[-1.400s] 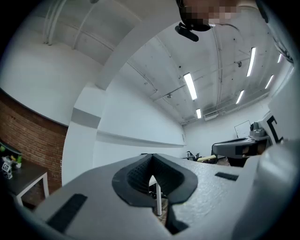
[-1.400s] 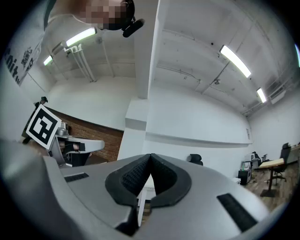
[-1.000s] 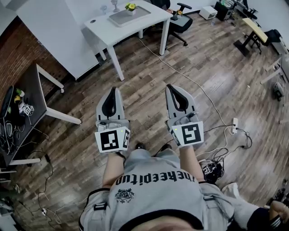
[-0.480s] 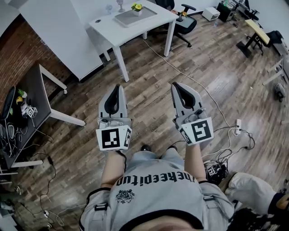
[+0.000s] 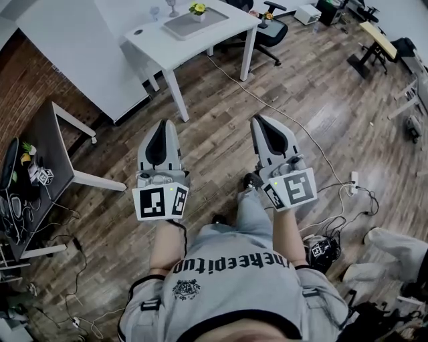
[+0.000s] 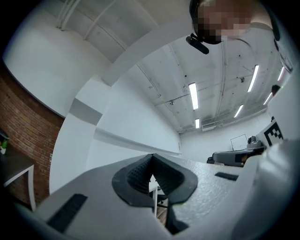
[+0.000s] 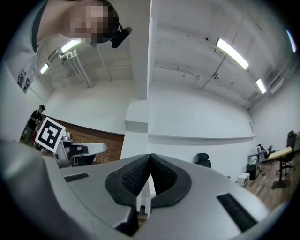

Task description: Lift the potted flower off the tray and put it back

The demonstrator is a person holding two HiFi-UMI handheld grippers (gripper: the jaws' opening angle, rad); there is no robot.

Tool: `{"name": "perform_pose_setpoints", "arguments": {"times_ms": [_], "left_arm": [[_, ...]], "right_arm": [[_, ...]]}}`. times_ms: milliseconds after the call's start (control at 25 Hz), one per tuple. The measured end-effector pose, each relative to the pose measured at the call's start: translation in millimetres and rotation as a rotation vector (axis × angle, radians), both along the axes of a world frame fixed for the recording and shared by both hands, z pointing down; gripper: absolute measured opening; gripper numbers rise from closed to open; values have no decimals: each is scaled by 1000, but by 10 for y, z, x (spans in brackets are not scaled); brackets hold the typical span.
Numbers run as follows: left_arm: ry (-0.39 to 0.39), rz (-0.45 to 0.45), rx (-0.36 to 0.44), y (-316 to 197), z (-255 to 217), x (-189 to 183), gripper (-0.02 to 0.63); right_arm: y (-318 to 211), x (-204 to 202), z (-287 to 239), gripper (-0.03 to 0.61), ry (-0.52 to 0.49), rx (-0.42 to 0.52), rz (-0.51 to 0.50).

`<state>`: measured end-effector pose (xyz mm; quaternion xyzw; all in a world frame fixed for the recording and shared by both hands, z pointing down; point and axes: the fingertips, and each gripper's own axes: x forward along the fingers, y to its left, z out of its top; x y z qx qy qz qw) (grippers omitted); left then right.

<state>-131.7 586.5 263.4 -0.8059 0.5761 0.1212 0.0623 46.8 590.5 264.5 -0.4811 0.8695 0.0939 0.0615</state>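
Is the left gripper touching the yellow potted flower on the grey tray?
Apart. The head view shows the left gripper over the wooden floor, well short of the white table where the yellow potted flower sits on its grey tray.

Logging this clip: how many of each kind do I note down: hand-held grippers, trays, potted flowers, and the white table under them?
Hand-held grippers: 2 (left hand-held gripper, right hand-held gripper), both shut and empty
Trays: 1 (tray)
Potted flowers: 1 (potted flower)
White tables: 1 (white table)
Total: 5
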Motion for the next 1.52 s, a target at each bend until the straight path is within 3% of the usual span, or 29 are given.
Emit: {"name": "perform_pose_setpoints", "arguments": {"times_ms": [240, 840, 1160, 1520], "left_arm": [[-22, -51, 7, -564, 31, 12, 3], [-70, -136, 41, -2627, -224, 581, 3], [-84, -146, 47, -3230, -251, 890, 3], [-84, -136, 31, -3830, -140, 911, 3]], "right_arm": [[-646, 152, 61, 2, 23, -1, 77], [-2792, 561, -196, 2, 13, 29, -34], [-3437, 823, -145, 2, -21, 17, -58], [-3997, 840, -24, 2, -35, -3, -54]]}}
